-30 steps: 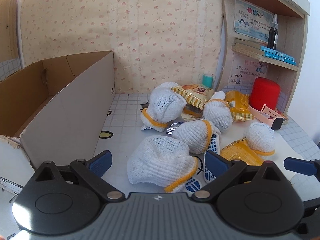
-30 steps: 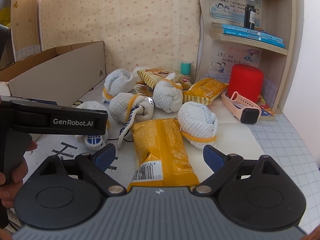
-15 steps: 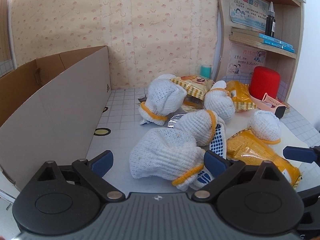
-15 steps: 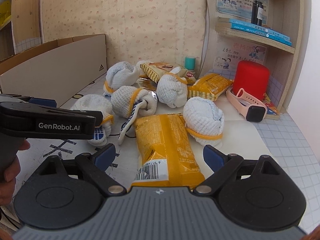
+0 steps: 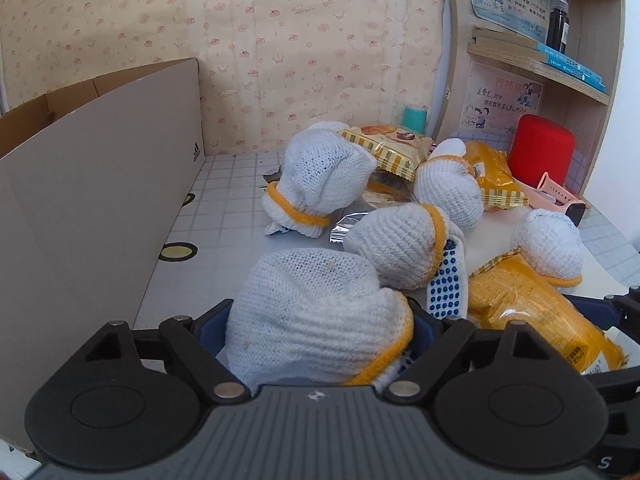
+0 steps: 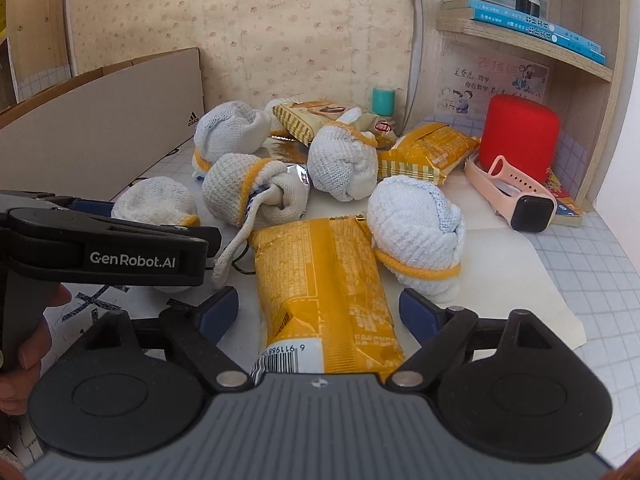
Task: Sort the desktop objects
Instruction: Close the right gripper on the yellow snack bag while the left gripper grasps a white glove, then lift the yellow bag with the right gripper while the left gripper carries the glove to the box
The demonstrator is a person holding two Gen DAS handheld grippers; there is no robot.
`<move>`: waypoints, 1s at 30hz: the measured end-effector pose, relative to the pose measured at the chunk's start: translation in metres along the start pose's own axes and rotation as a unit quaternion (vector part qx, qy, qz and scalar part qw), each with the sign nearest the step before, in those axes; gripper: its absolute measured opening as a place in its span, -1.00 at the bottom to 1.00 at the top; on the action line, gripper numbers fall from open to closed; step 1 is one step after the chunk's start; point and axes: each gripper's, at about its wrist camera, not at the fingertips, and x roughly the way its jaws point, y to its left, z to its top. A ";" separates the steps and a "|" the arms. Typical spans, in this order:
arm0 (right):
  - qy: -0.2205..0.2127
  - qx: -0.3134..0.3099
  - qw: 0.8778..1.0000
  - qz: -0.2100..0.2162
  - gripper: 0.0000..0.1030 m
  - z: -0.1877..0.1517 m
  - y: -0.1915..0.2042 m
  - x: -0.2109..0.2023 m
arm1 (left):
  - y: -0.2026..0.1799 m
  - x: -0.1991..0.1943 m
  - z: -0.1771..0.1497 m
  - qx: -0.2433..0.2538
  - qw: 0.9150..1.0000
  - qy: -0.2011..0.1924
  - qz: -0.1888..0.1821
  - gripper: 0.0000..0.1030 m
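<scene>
On the desk (image 6: 560, 280), five balled gloves (image 6: 416, 232)

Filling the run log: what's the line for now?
left gripper: closing round glove | right gripper: closing round snack bag | box: waiting

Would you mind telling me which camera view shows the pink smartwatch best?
The right wrist view. There the pink smartwatch lies in full sight beside the red cylinder, strap loop and dark screen both visible. In the left wrist view only part of it shows, small and near the edge, behind a balled glove.
</scene>
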 end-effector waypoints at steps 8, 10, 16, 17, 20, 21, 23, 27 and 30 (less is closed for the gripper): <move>-0.007 0.027 0.999 0.019 0.05 0.001 -0.007 -0.006 | -0.004 -0.007 -0.004 0.015 1.000 -0.021 0.000 0.17; -0.008 0.032 0.999 0.023 0.02 0.000 -0.008 -0.010 | -0.004 -0.010 -0.005 0.015 1.000 -0.024 -0.003 0.16; -0.022 0.043 0.998 0.032 -0.02 -0.006 -0.012 -0.028 | -0.006 -0.028 -0.009 0.019 0.999 -0.040 0.003 0.16; -0.024 0.043 0.998 0.034 -0.03 -0.007 -0.012 -0.031 | -0.007 -0.032 -0.010 0.020 0.999 -0.044 0.004 0.16; -0.039 0.045 0.997 0.038 -0.04 -0.009 -0.012 -0.044 | -0.007 -0.044 -0.011 0.023 0.998 -0.052 0.007 0.16; -0.043 0.043 0.998 0.036 -0.04 -0.009 -0.011 -0.048 | -0.006 -0.048 -0.011 0.022 0.998 -0.054 0.006 0.16; -0.049 0.040 0.997 0.033 -0.05 -0.009 -0.009 -0.055 | -0.005 -0.058 -0.011 0.019 0.998 -0.061 0.007 0.16; -0.064 0.036 0.997 0.033 -0.05 -0.007 -0.006 -0.071 | -0.004 -0.078 -0.008 0.021 0.997 -0.077 0.007 0.16; -0.078 0.030 0.996 0.035 -0.05 -0.003 -0.002 -0.083 | -0.005 -0.090 -0.004 0.020 0.996 -0.088 0.010 0.16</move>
